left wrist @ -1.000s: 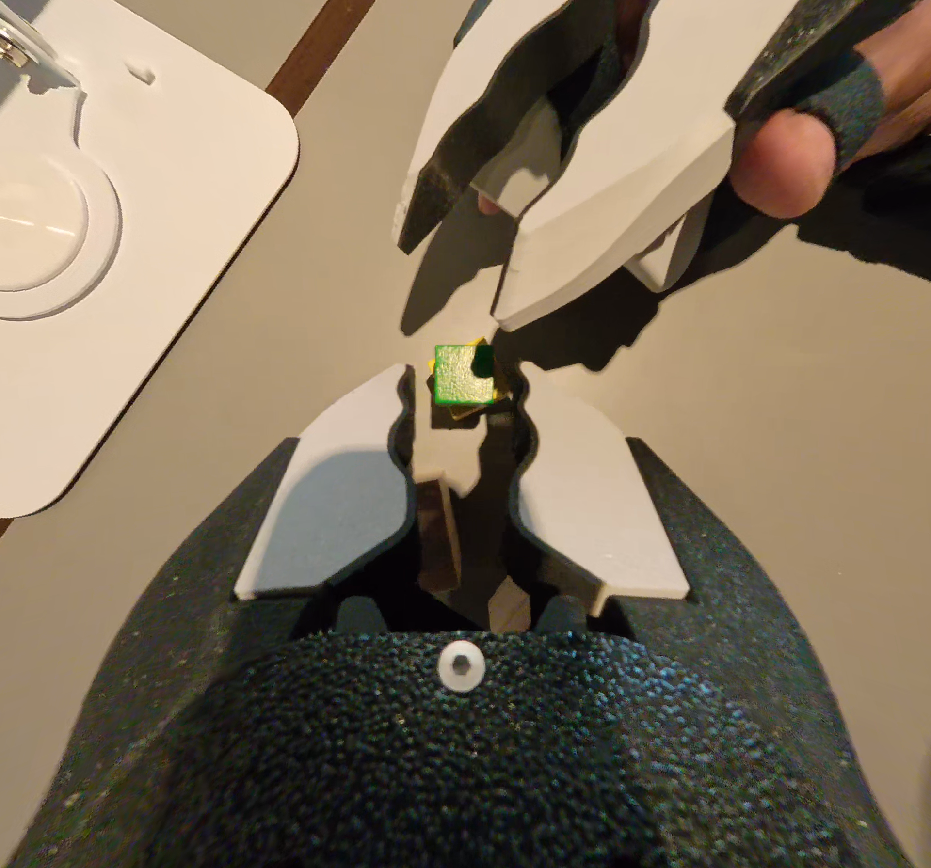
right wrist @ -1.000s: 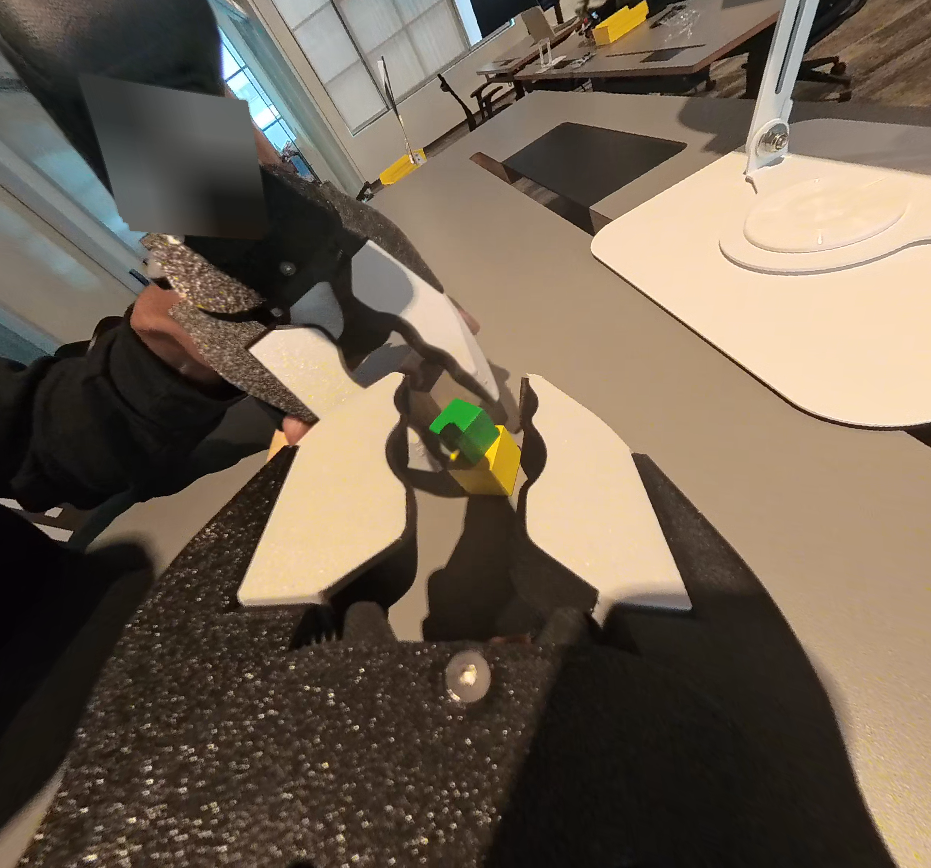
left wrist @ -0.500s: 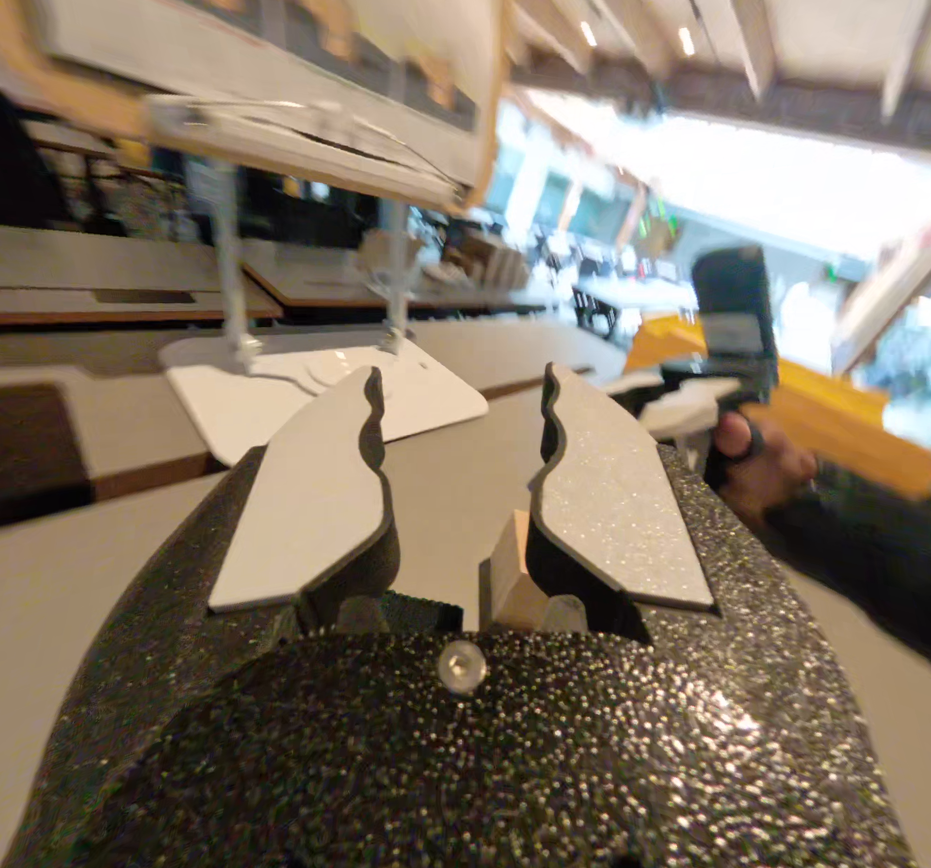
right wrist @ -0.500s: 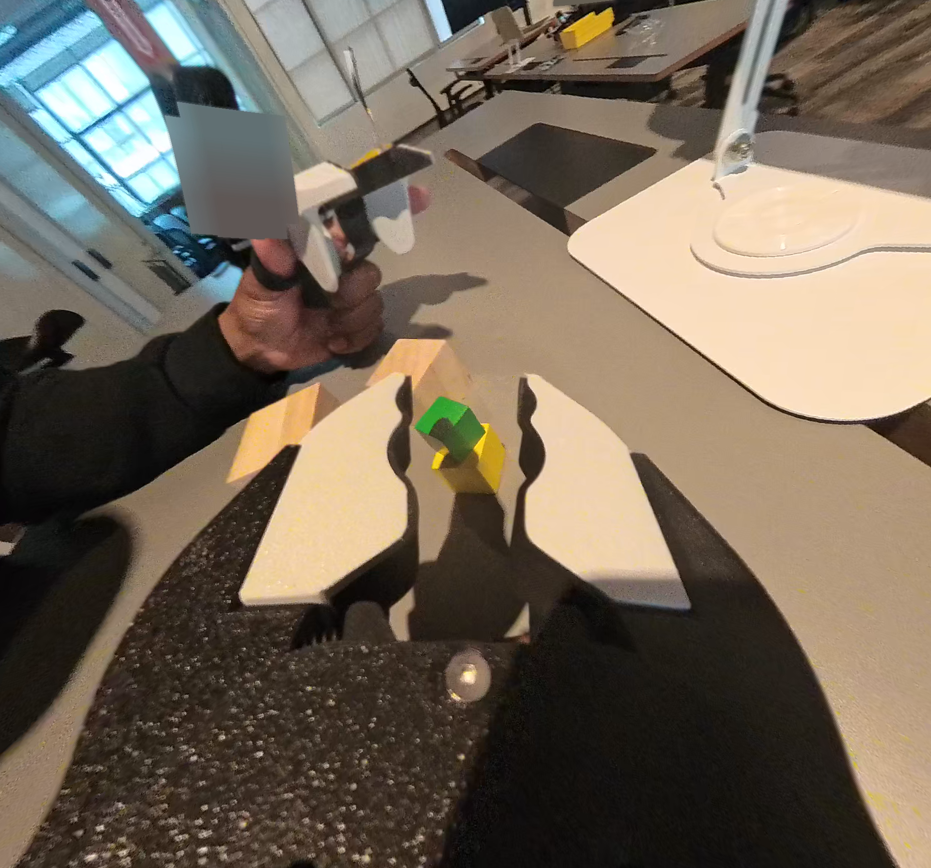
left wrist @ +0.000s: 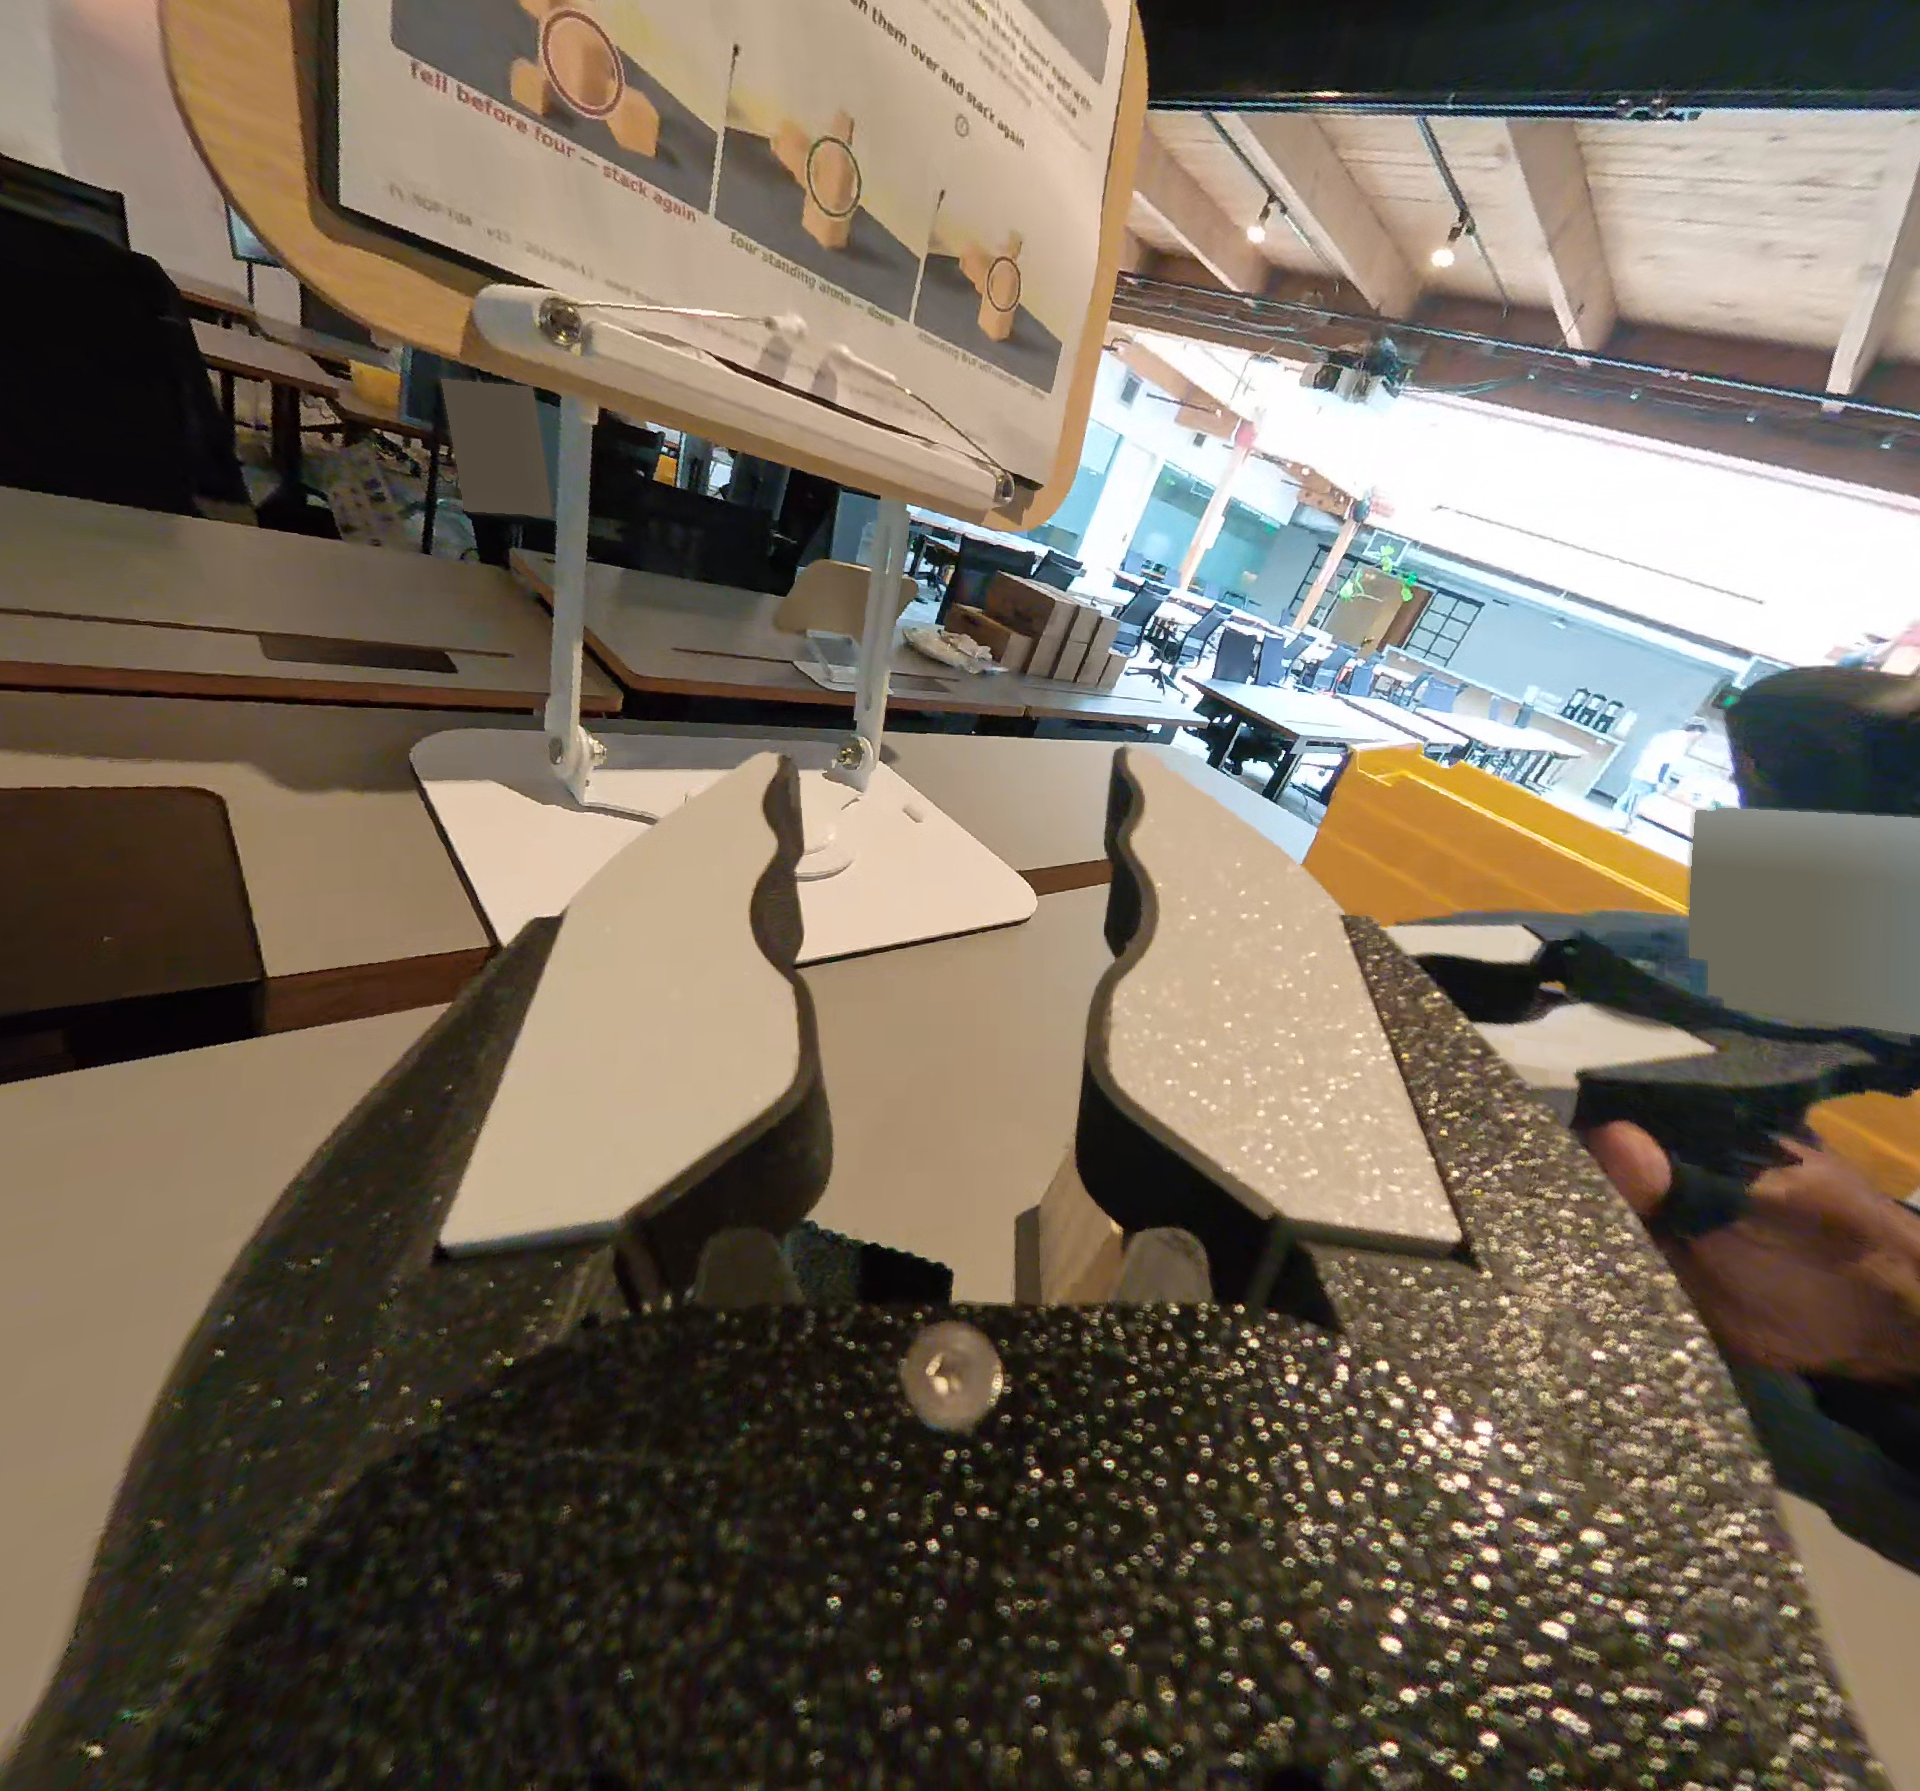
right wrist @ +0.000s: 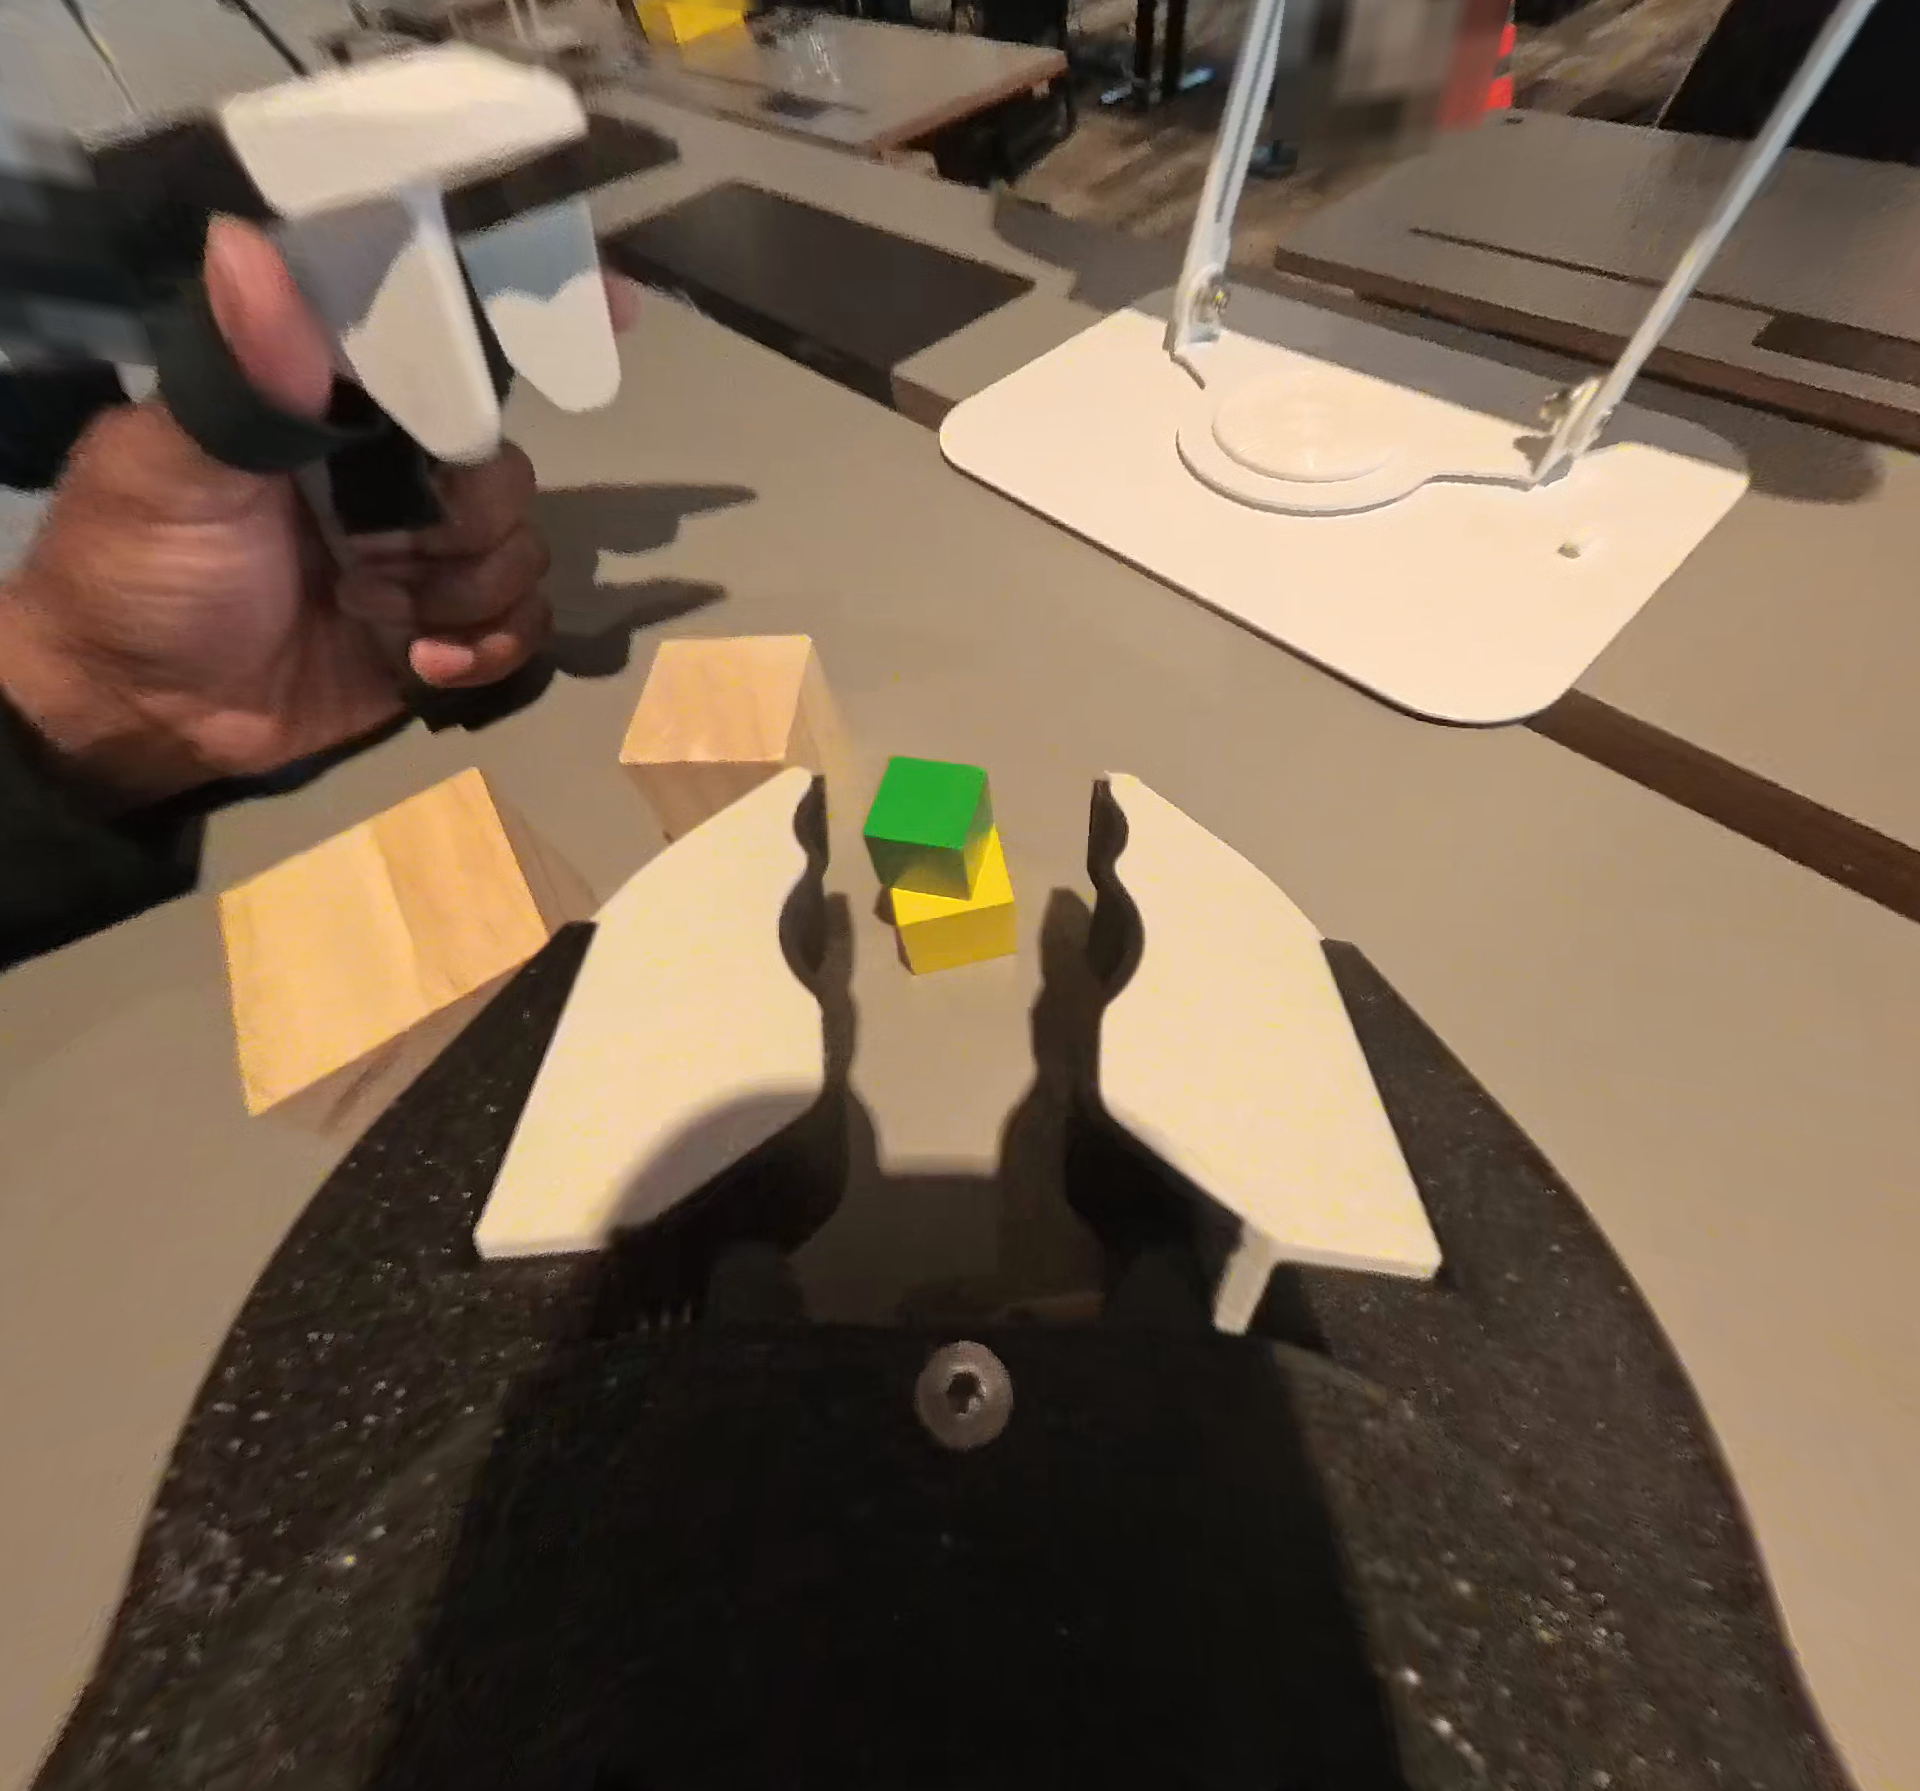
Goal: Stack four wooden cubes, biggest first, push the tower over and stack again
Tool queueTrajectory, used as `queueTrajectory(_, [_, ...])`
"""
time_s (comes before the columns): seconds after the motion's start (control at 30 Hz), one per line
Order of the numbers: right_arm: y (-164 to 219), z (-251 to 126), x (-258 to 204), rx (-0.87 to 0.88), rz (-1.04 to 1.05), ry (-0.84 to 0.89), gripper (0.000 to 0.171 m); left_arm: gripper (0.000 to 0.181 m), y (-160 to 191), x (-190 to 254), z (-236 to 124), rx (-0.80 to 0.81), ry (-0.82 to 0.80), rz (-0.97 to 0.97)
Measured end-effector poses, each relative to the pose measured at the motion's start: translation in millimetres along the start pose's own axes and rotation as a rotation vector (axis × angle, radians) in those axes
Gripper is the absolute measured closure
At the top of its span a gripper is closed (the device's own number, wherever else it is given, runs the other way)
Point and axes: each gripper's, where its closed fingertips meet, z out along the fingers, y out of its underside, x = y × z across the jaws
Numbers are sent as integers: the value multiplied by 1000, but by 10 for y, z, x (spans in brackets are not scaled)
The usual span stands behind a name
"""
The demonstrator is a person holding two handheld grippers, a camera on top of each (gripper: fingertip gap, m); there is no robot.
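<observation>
The right gripper [right wrist: 956, 796] hangs low over the grey desk [right wrist: 1351, 962], jaws wide apart and holding nothing. Just past its tips sits the green cube [right wrist: 927, 819], resting crooked on top of the yellow cube [right wrist: 958, 926] — the small one on the next size up. To the left lie two plain wood cubes: the big cube [right wrist: 364, 941] near and far left, and the mid cube [right wrist: 727, 713] a bit farther off. All four are on the desk, close together but not in one tower.

It looks like the tower is down and must be built again. The big cube should go first, so the open jaws may be aimed wrong if they take the green one now.

The left gripper [left wrist: 951, 785] is lifted up and points across the room, likely to keep out of the way. Its jaws are open and nothing is between the tips. A bit of pale wood shows low beside its right jaw, too little of it to tell which cube.

Far off stands a white stand [left wrist: 727, 868] with a board [left wrist: 675, 131]. The board has a sheet with pictures of cubes and lines of small writing. No brand marks show on the cubes.
</observation>
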Motion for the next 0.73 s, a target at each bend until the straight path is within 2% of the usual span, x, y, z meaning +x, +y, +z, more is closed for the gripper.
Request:
queueTrajectory(0.13, [49,34,-5,-42,-81,71,126,126,21,3,43,-14,6,1])
queueTrajectory(0.23, [64,51,-23,-57,-85,55,130,128,31,14,50,-21,2,15])
queueTrajectory(0.43, [94,80,-66,-84,-100,20,149,128,30,7,49,-21,-2,10])
queueTrajectory(0.53, [95,85,-70,-88,-93,6,149,129,33,5,52,-23,-2,8])
queueTrajectory(0.73, [102,63,-124,-99,-57,-130,150,129,32,2,52,-25,3,-1])
